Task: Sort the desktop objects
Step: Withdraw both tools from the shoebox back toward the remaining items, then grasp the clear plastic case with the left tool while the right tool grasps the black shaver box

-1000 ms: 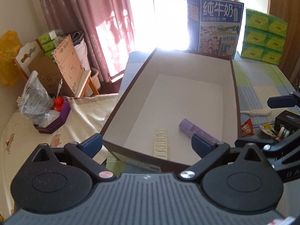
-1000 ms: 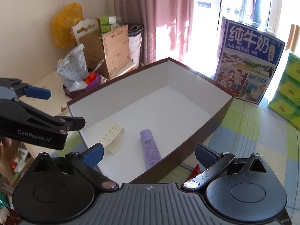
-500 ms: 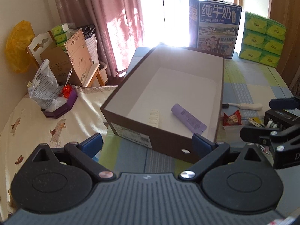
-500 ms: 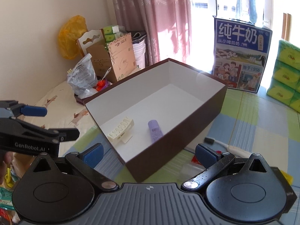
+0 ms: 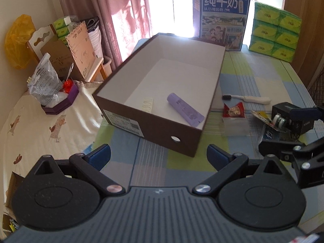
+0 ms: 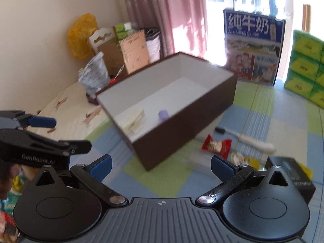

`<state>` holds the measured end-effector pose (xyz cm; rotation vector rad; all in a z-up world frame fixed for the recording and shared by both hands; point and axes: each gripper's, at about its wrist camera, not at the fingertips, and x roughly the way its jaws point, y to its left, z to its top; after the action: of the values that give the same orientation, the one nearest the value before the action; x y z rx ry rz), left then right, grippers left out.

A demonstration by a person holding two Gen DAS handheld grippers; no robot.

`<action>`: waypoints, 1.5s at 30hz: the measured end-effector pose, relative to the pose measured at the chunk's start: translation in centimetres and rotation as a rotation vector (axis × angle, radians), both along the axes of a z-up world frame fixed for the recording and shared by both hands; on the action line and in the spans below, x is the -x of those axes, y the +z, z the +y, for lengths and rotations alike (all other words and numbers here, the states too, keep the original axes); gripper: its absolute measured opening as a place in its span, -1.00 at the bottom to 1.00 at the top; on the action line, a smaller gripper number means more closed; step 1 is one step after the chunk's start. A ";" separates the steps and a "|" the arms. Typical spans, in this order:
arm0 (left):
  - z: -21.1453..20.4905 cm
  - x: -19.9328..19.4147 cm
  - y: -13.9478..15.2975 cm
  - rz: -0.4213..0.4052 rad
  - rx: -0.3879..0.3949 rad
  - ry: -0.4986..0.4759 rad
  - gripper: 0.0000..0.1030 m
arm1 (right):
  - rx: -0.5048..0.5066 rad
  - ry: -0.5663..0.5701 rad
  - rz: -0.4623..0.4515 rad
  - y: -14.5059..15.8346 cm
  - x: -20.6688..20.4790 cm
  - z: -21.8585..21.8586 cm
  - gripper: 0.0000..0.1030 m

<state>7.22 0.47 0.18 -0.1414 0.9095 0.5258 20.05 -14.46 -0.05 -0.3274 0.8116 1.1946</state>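
Observation:
A brown box (image 5: 154,129) (image 6: 188,125) with a white inside stands on the checked tablecloth. In it lie a purple tube (image 5: 185,109) (image 6: 163,115) and a cream hair clip (image 5: 147,105) (image 6: 133,120). To its right on the cloth lie a red snack packet (image 5: 233,110) (image 6: 216,145), a white toothbrush (image 5: 249,99) (image 6: 251,140), a yellow wrapper (image 5: 261,115) and a black box (image 5: 291,117) (image 6: 291,174). My left gripper (image 5: 159,157) is open and empty, short of the box's near end. My right gripper (image 6: 161,166) is open and empty, near the box's corner.
A blue milk carton (image 5: 221,18) and stacked green tissue packs (image 5: 275,30) stand at the back. On a cream cloth to the left sit a purple tray with a plastic bag (image 5: 52,89) and cardboard boxes (image 5: 68,52). Pink curtains hang behind.
Both grippers have drawn back from the box, which now looks smaller and farther. More of the tablecloth and the loose items to the right have come into view.

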 end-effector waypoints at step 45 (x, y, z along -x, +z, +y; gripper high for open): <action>-9.5 -15.1 -8.4 0.136 0.136 -0.263 0.83 | 0.056 -0.644 0.172 -4.3 -19.4 -19.5 0.66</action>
<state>22.30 -9.07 -8.24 -0.1081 1.0784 0.2314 39.47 -33.97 -4.36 0.0032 1.0039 0.6002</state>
